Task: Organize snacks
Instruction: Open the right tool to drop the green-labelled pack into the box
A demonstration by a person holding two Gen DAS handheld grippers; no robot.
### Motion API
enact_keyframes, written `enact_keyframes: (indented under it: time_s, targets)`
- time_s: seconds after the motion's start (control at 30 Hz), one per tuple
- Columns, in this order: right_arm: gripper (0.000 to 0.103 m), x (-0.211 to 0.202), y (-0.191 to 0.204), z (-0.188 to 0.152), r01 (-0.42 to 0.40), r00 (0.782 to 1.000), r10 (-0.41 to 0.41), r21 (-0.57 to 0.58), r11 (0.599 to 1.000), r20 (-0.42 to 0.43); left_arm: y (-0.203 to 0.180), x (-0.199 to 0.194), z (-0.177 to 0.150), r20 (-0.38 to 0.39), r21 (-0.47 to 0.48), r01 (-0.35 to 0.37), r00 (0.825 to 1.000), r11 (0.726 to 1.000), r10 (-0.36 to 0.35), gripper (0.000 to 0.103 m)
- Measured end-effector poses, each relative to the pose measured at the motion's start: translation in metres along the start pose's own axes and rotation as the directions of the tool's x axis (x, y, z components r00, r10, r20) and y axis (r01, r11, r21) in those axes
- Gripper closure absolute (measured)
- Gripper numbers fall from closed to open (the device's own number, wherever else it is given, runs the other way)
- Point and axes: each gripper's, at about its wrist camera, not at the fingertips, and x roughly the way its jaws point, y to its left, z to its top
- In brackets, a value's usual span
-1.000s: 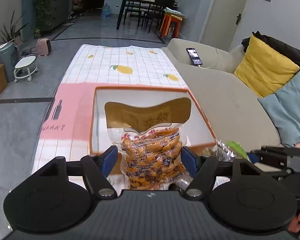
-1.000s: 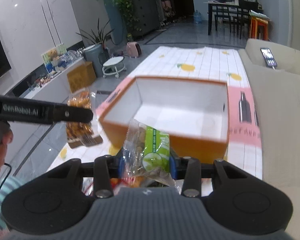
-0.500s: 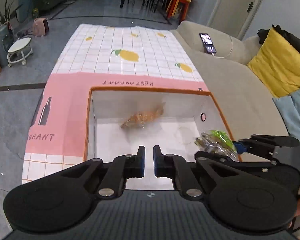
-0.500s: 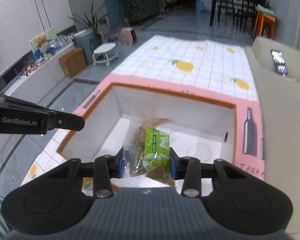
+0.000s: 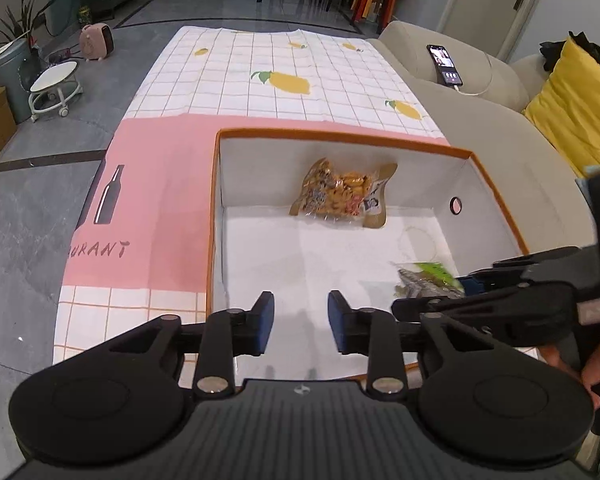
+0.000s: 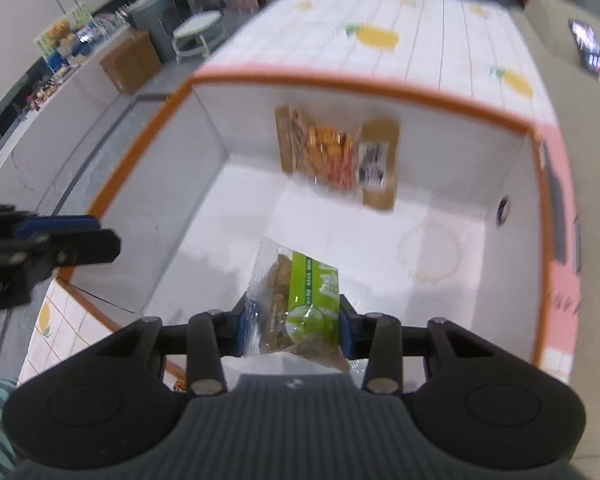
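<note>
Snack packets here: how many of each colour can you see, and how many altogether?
Orange snack packet, leaning on the far wall inside the box: 1
Green-labelled snack packet, held over the box by the right hand-held gripper: 1
Total: 2

Orange-rimmed white box (image 5: 496, 196), orange snack bag (image 5: 342, 194) with brown edges, green-labelled clear packet (image 6: 300, 300), white grid tablecloth (image 5: 260, 80) with yellow lemons and pink band, blue pads (image 5: 265, 322) on black grippers, yellow cushion (image 5: 576, 104).
</note>
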Motion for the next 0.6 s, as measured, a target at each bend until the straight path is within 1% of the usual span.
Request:
enact_keyframes:
  time_s: [0.07, 0.17, 0.23, 0.3, 0.33, 0.4, 0.53, 0.57, 0.6]
  targets:
    - [0.064, 0.01, 0.002, 0.002, -0.001, 1.0, 0.001, 0.014, 1.0, -0.03, 0.001, 0.002, -0.001, -0.003, 0.008, -0.008, 1.0, 1.0, 0.008, 0.065]
    - [0.063, 0.023, 0.007, 0.006, 0.02, 0.997, -0.019, 0.01, 1.0, -0.071, 0.003, 0.004, -0.002, -0.002, 0.017, -0.018, 1.0, 1.0, 0.018, 0.06]
    - [0.062, 0.032, 0.01, 0.008, 0.033, 0.995, -0.032, 0.007, 0.999, -0.091, 0.004, 0.004, -0.003, -0.006, 0.021, -0.017, 1.0, 1.0, 0.017, 0.058]
    - [0.059, 0.038, 0.012, 0.009, 0.04, 0.993, -0.038, 0.01, 0.999, -0.108, 0.005, 0.004, -0.003, -0.007, 0.022, -0.017, 1.0, 1.0, 0.017, 0.058]
    - [0.058, 0.039, 0.012, 0.009, 0.04, 0.993, -0.038, 0.014, 0.999, -0.111, 0.006, 0.004, -0.003, -0.006, 0.022, -0.019, 1.0, 1.0, 0.019, 0.057]
    - [0.058, 0.038, 0.013, 0.009, 0.036, 0.993, -0.033, 0.021, 0.999, -0.113, 0.007, 0.003, -0.003, -0.006, 0.021, -0.02, 1.0, 1.0, 0.02, 0.053]
    - [0.052, 0.032, 0.015, 0.01, 0.029, 0.994, -0.025, 0.035, 0.999, -0.107, 0.007, -0.001, -0.005, -0.007, 0.014, -0.018, 1.0, 1.0, 0.019, 0.051]
    - [0.048, 0.029, 0.016, 0.01, 0.031, 0.994, -0.027, 0.035, 0.999, -0.101, 0.007, -0.003, -0.006, -0.006, 0.013, -0.018, 1.0, 1.0, 0.018, 0.05]
    - [0.047, 0.027, 0.017, 0.01, 0.031, 0.995, -0.028, 0.034, 0.999, -0.095, 0.006, -0.006, -0.007, -0.004, 0.013, -0.019, 1.0, 1.0, 0.019, 0.048]
